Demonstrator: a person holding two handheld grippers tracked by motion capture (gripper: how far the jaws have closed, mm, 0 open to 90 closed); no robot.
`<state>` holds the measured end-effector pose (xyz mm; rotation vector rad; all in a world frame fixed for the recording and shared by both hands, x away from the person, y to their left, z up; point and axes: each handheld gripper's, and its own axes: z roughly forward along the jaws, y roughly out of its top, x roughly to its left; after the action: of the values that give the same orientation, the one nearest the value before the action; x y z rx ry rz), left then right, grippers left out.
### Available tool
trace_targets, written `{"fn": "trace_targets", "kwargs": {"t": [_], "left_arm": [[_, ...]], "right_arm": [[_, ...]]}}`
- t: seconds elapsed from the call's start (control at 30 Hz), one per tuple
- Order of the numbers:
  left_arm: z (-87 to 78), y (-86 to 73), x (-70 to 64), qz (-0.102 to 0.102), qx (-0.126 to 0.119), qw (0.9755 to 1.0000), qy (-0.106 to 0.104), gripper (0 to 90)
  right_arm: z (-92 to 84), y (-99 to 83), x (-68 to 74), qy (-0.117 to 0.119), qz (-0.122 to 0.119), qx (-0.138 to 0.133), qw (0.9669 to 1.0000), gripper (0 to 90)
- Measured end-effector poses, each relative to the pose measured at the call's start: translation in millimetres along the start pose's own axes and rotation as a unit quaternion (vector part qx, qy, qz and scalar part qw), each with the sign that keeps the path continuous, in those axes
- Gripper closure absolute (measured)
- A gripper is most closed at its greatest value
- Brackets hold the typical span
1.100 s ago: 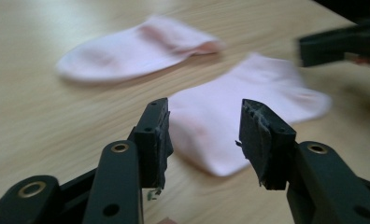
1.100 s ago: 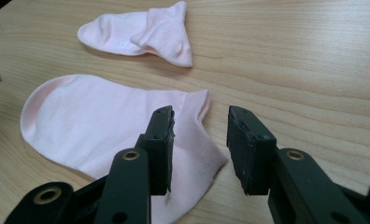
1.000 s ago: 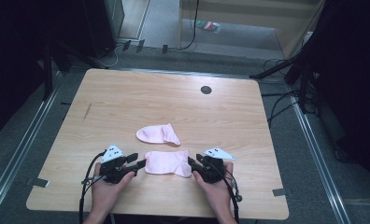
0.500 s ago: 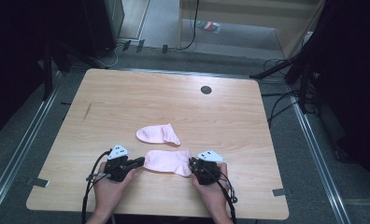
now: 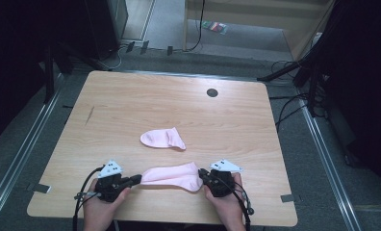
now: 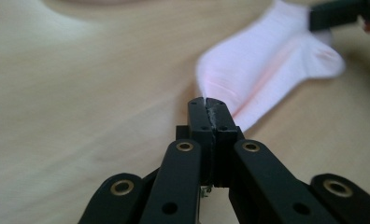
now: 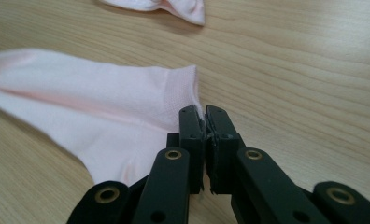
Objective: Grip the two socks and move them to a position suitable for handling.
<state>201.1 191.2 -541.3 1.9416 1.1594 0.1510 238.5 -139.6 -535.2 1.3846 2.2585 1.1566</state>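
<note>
Two pink socks lie on the wooden table (image 5: 131,106). The near sock (image 5: 171,175) is stretched flat between my two grippers close to the front edge. My left gripper (image 5: 138,179) is shut on its left end, and in the left gripper view the jaws (image 6: 206,103) meet with the edge of the sock (image 6: 272,60) pinched at their tips. My right gripper (image 5: 201,173) is shut on the ribbed cuff corner, seen up close with the right gripper (image 7: 202,114) pinching the sock (image 7: 94,102). The far sock (image 5: 162,138) lies loose behind it, untouched.
A dark round grommet (image 5: 211,92) sits in the tabletop at the far right. Cables (image 5: 289,108) trail over the grey floor around the table. The front table edge runs just under both hands.
Both grippers have gone from open to shut on the ends of the near sock. The left hand has drawn to the left, pulling the sock out longer and flatter.
</note>
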Motion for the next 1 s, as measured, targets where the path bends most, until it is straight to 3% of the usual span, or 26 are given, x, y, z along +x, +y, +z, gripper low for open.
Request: {"fn": "trace_targets", "kwargs": {"t": [0.03,0.07,0.1,0.13,0.17,0.2,0.27,0.3,0.37,0.43,0.5,0.57,0.67,0.77,0.83,0.93,0.97,1.0], "left_arm": [[3.6,-2.6,-3.8,0.007,0.001,1.0000,-0.005,90.0],[6.9,-3.4,-7.9,0.022,-0.009,0.9997,0.010,73.6],[6.9,-3.4,-7.9,0.022,-0.009,0.9997,0.010,59.8],[5.4,-2.3,-9.1,0.023,-0.043,0.9984,0.028,51.2],[5.4,-2.3,-9.1,0.023,-0.043,0.9984,0.028,49.7],[-2.8,-0.7,-10.2,0.027,-0.094,0.9950,0.017,53.4],[-7.8,3.1,-15.3,0.050,-0.121,0.9914,0.006,65.2],[-7.3,5.0,-18.5,0.067,-0.120,0.9905,-0.005,71.3],[2.0,7.8,-24.1,0.095,-0.077,0.9923,-0.019,77.4],[12.7,4.7,-26.6,0.106,-0.036,0.9933,-0.026,80.3],[20.1,0.9,-27.0,0.107,-0.004,0.9941,-0.014,77.6],[22.5,-2.3,-27.8,0.119,0.003,0.9927,0.018,68.9],[24.7,-3.5,-27.2,0.134,0.008,0.9909,0.015,61.6],[25.7,-3.6,-24.6,0.129,0.000,0.9915,0.019,61.6],[26.1,-3.2,-23.0,0.122,-0.004,0.9922,0.024,64.4],[26.4,-2.4,-21.9,0.127,-0.003,0.9911,0.038,74.0],[26.4,-2.4,-21.9,0.127,-0.003,0.9911,0.038,78.6],[26.3,-1.1,-19.8,0.126,-0.001,0.9914,0.035,82.8]], "right_arm": [[1.8,-0.5,-1.0,0.006,0.005,0.001,1.0000,85.3],[4.2,-0.5,-2.3,0.017,0.013,-0.007,0.9997,68.2],[4.2,-0.5,-2.3,0.017,0.013,-0.007,0.9997,68.2],[1.6,0.9,-0.3,-0.015,0.014,-0.033,0.9992,53.5],[-2.1,2.3,1.1,-0.022,0.016,-0.042,0.9987,54.8],[-6.8,3.4,4.2,-0.026,0.013,-0.055,0.9980,57.3],[-13.6,3.7,16.1,-0.018,0.002,-0.073,0.9972,64.1],[-13.2,3.0,23.6,-0.009,-0.013,-0.071,0.9974,65.9],[-7.2,-0.6,37.8,-0.003,-0.037,-0.053,0.9979,69.0],[1.2,-5.8,42.8,0.000,-0.045,-0.035,0.9984,69.3],[5.6,-11.4,40.2,-0.016,-0.037,-0.024,0.9989,69.6],[5.4,-16.0,35.6,-0.033,-0.029,-0.018,0.9989,69.5],[2.3,-19.8,31.6,-0.034,-0.021,-0.009,0.9992,69.4],[2.9,-22.6,31.0,-0.038,-0.030,-0.006,0.9988,70.0],[3.4,-22.6,31.4,-0.040,-0.038,-0.006,0.9985,72.2],[3.2,-23.2,32.0,-0.052,-0.055,-0.004,0.9972,79.1],[3.2,-23.2,32.0,-0.052,-0.055,-0.004,0.9972,79.1],[2.8,-22.9,28.6,-0.050,-0.044,-0.004,0.9978,85.5]]}}
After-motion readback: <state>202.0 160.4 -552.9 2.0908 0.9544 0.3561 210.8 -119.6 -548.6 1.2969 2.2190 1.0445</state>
